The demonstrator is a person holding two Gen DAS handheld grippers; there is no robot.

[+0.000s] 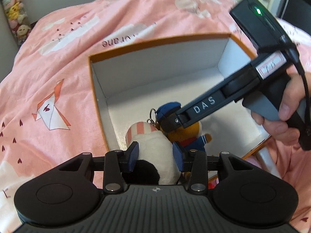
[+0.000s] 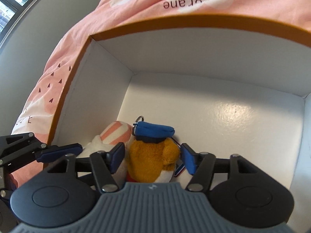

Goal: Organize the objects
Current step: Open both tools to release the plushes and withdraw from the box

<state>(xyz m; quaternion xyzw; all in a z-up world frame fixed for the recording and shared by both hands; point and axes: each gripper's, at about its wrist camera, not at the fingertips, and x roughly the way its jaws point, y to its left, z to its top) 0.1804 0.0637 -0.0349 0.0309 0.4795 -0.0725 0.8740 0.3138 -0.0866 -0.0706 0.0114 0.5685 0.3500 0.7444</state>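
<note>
Pink bed quilt (image 1: 58, 62) carries orange-rimmed box (image 1: 159, 44). Inside box, near corner: left gripper (image 1: 155, 151) clamped on white plush (image 1: 155, 145); right gripper (image 2: 153, 159) jaws apart beside bear plush (image 2: 151, 155), apparently releasing for storage.

A bed (image 1: 58, 62) under a pink printed cover carries an open orange-rimmed box (image 1: 155, 40), well inside its edges.

White-lined orange box (image 1: 159, 44), pink origami-print bedspread (image 1: 58, 62), brown blue-capped plush (image 2: 153, 155), pink-striped white plush (image 1: 153, 147).
</note>
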